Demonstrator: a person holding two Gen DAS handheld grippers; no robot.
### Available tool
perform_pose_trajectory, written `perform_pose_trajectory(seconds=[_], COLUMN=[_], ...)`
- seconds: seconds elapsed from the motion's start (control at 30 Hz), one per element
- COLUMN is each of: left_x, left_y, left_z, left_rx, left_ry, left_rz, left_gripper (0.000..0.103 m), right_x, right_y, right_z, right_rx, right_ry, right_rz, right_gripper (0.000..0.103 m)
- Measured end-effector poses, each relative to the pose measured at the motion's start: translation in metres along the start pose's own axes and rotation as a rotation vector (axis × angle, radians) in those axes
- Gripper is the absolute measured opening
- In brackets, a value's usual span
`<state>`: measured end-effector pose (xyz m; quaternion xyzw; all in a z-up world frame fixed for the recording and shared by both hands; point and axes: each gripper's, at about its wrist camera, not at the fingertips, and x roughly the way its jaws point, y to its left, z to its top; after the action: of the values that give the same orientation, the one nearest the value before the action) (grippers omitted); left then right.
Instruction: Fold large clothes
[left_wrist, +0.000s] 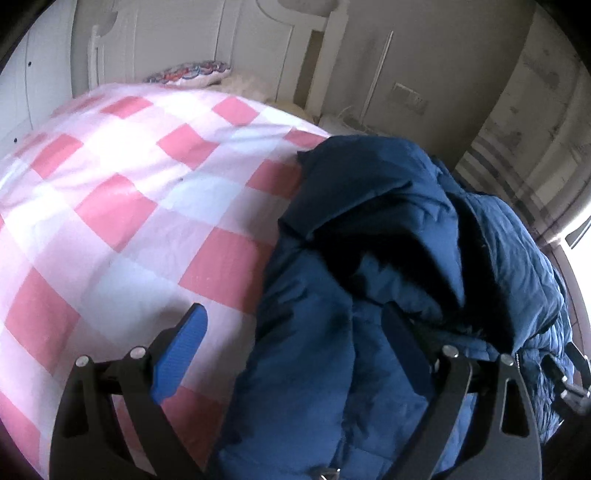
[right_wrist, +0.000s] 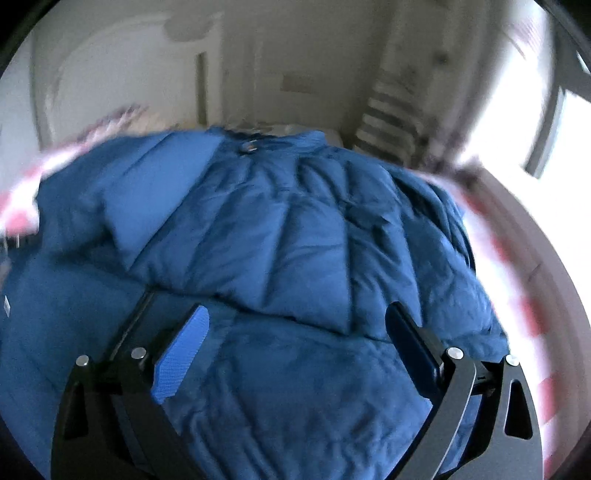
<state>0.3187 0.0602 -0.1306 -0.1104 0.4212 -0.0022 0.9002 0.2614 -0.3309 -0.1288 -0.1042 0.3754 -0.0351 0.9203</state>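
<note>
A large blue quilted puffer jacket (left_wrist: 369, 266) lies bunched on the right side of a bed with a pink-and-white checked cover (left_wrist: 129, 206). My left gripper (left_wrist: 295, 354) is open; its jaws stand wide, the left blue pad over the cover, the right finger against the jacket's folds. In the right wrist view the jacket (right_wrist: 280, 229) fills the frame, a snap button near its collar at the far edge. My right gripper (right_wrist: 295, 350) is open just above the jacket's lower part, holding nothing.
A white headboard (left_wrist: 177, 37) and a patterned pillow (left_wrist: 192, 74) are at the bed's far end. A beige wall with a switch plate (left_wrist: 410, 98) and a striped curtain (left_wrist: 491, 173) stand right. A bright window (right_wrist: 517, 129) is at the right.
</note>
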Motion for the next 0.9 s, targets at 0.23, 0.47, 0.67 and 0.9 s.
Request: perform_pose_trajectory(seconds=[0.23, 0.47, 0.67, 0.9], left_x=[-0.003, -0.005, -0.005, -0.006], left_y=[-0.001, -0.001, 0.001, 0.000], left_z=[-0.001, -0.001, -0.001, -0.002], left_rx=[0.013, 0.010, 0.001, 0.003], left_ry=[-0.003, -0.001, 0.002, 0.005], left_rz=[0.002, 0.003, 0.000, 0.004], left_gripper=[0.094, 0.095, 0.095, 0.095], right_x=[-0.019, -0.011, -0.029, -0.017], right_y=[0.091, 0.162, 0.107, -0.125], right_z=[0.023, 0.043, 0.080, 0.037], right_rx=[-0.363, -0.646, -0.297, 0.802], right_ry=[-0.152, -0.231, -0.210, -0.232], right_rz=[-0.084, -0.139, 0.175, 0.417], right_gripper=[0.090, 0.088, 0.029, 0.024])
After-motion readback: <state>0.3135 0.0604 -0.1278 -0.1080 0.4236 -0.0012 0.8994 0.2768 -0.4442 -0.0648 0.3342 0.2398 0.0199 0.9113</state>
